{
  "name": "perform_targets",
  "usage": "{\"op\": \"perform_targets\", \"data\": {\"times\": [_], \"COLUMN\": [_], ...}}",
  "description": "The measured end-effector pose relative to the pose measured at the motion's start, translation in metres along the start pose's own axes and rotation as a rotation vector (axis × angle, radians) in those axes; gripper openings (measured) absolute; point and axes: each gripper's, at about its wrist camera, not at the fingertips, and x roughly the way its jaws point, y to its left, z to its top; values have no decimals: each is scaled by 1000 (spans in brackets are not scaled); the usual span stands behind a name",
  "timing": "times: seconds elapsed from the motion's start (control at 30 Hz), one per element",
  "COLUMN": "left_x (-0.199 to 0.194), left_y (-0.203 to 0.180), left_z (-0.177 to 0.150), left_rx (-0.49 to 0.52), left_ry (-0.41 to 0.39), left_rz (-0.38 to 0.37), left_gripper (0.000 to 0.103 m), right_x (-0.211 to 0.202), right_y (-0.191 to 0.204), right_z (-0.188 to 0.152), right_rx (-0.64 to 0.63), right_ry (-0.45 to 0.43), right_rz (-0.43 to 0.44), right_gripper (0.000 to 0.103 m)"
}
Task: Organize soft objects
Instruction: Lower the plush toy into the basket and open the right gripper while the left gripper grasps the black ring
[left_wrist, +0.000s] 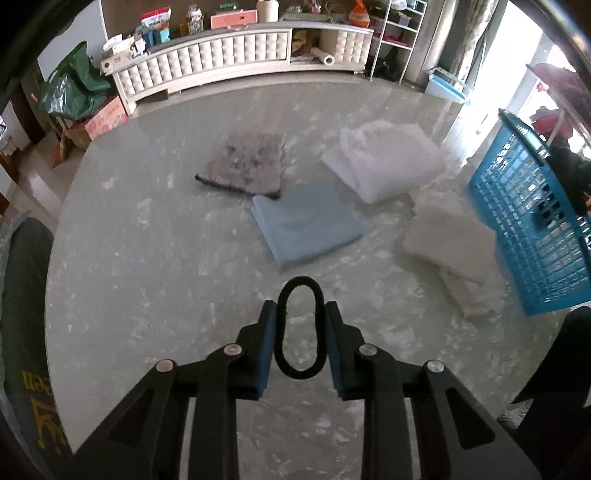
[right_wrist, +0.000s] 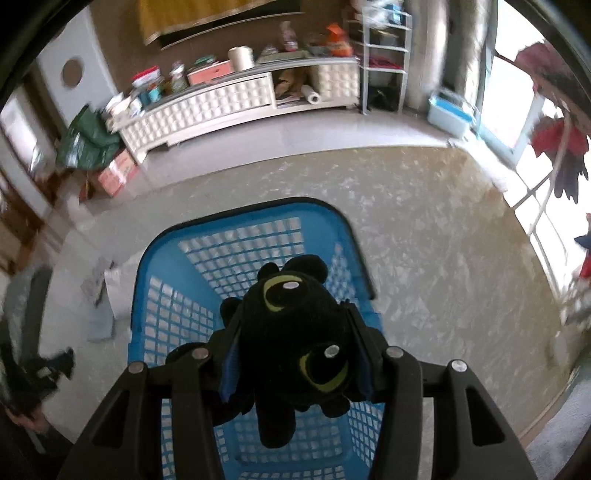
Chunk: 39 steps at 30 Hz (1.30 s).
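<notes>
Clamped around a black plush toy (right_wrist: 295, 332), the right claw (right_wrist: 295, 347) hangs directly above the blue basket (right_wrist: 236, 218), whose mesh floor shows bare beneath the toy. By the look of it, the step in hand is dropping this toy in, so the next move calls for spreading the fingers, perhaps after lowering a little so it lands inside the rim. Meanwhile the left claw (left_wrist: 300, 325) pinches a black loop (left_wrist: 300, 328) between its blue pads above the marble table (left_wrist: 129, 240). Waiting on that table are a grey mat (left_wrist: 245, 162), a folded pale blue cloth (left_wrist: 306, 225), and two white bundles (left_wrist: 384, 162) (left_wrist: 454, 247), the nearer just beside the basket.
</notes>
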Motion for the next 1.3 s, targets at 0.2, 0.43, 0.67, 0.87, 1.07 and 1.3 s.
{"op": "perform_targets", "data": {"times": [0.2, 0.43, 0.67, 0.87, 1.07, 1.3], "left_x": [-18, -18, -12, -17, -33, -58], "left_y": [-8, -16, -19, -18, -22, -34], "left_z": [6, 7, 2, 2, 1, -4], "left_rx": [26, 33, 28, 21, 22, 28], "left_ry": [-40, -30, -15, -24, -50, -83], "left_rz": [-30, -38, -45, -43, -39, -44], "left_gripper": [23, 23, 23, 23, 23, 23], "right_x": [24, 58, 77, 92, 89, 57], "right_y": [21, 24, 32, 36, 42, 37], "right_z": [-2, 6, 9, 12, 12, 11], "right_rx": [-122, -178, -190, -227, -253, -274], "right_ry": [77, 136, 158, 181, 170, 89], "right_rz": [-26, -73, -111, -132, -111, -122], "right_gripper": [48, 48, 48, 50, 85, 102]}}
